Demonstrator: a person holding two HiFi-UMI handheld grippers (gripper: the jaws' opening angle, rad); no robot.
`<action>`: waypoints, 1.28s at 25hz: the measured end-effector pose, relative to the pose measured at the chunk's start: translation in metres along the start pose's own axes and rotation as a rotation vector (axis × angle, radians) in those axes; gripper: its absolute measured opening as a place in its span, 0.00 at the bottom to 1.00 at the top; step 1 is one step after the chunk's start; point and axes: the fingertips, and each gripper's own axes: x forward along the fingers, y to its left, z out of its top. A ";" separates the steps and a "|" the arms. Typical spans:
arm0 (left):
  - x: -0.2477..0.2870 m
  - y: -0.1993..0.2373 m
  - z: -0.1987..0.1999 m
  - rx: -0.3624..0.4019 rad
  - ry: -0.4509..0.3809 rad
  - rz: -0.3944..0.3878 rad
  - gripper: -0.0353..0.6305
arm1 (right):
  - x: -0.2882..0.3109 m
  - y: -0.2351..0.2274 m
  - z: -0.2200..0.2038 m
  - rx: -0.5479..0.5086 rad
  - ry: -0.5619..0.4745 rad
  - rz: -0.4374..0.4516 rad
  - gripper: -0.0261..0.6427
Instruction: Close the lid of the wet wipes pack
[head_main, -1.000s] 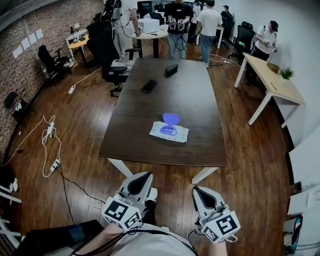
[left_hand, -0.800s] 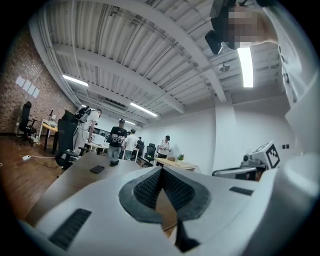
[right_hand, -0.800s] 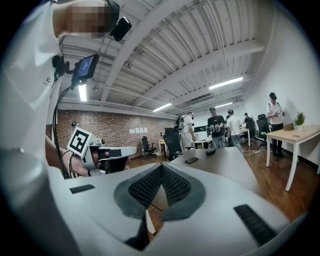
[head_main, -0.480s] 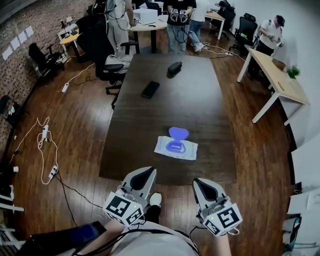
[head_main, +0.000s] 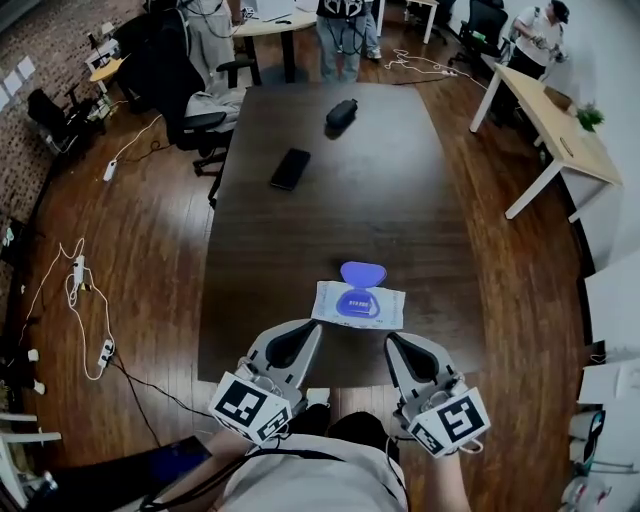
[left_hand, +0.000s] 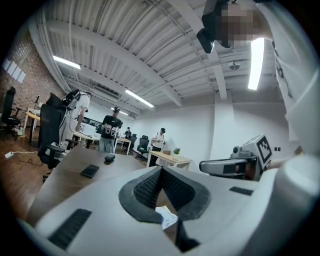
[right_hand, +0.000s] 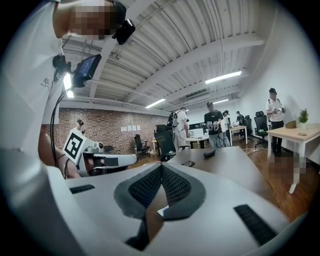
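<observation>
Blue lid (head_main: 362, 273): looks stiff, flipped up; push top down.
Pack (head_main: 358, 305): soft, light, may slide.
Claws: left claw (head_main: 311, 329) and right claw (head_main: 393, 341) closed, empty, near pack.

Head view looks steeply down; level gripper views share table (head_main: 330, 200) and wipes pack (head_main: 358, 305).

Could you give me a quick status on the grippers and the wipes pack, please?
Left gripper and right gripper both shut, empty, at near edge of table. Wet wipes pack just ahead, lid open. Nothing in the way.
</observation>
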 end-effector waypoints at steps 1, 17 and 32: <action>0.005 0.002 0.000 -0.002 0.004 -0.005 0.06 | 0.003 -0.002 0.002 0.005 -0.003 0.002 0.05; 0.090 0.021 -0.066 -0.030 0.130 0.039 0.06 | 0.058 -0.097 -0.050 0.053 0.086 0.080 0.05; 0.132 0.063 -0.131 -0.093 0.150 0.166 0.06 | 0.116 -0.158 -0.133 0.070 0.144 0.131 0.22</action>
